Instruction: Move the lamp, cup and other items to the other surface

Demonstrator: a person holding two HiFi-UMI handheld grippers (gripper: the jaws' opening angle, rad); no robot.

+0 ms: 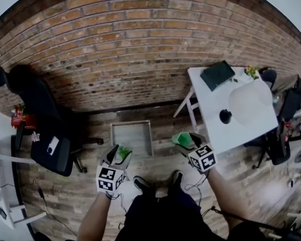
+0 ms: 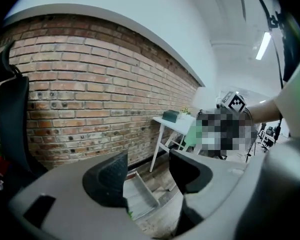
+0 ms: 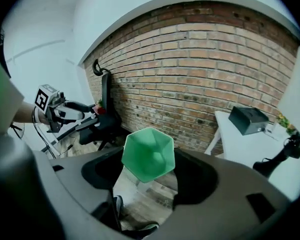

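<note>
Between the right gripper's [image 3: 149, 176] jaws: green faceted cup [image 3: 148, 154], carried in the air, mouth toward that gripper's camera, pads closed on two opposite sides.
Cup judged light, stiff plastic. Its smooth faces may slip, so pressing on the flats rather than the edges looks right.
Beside it, the left gripper [image 2: 149, 170]: jaws stand apart, nothing between them.
On the wood floor ahead of the person's shoes: grey tray [image 1: 132, 136].
Further right: white table [image 1: 210, 109] with the lamp [image 1: 248, 102] and a dark box [image 1: 217, 74] on it.
Lamp judged top-heavy, with a shade that would likely dent or crack. Best taken by the black base or stem, never the shade.
Brick wall [image 1: 140, 49] behind all.
</note>
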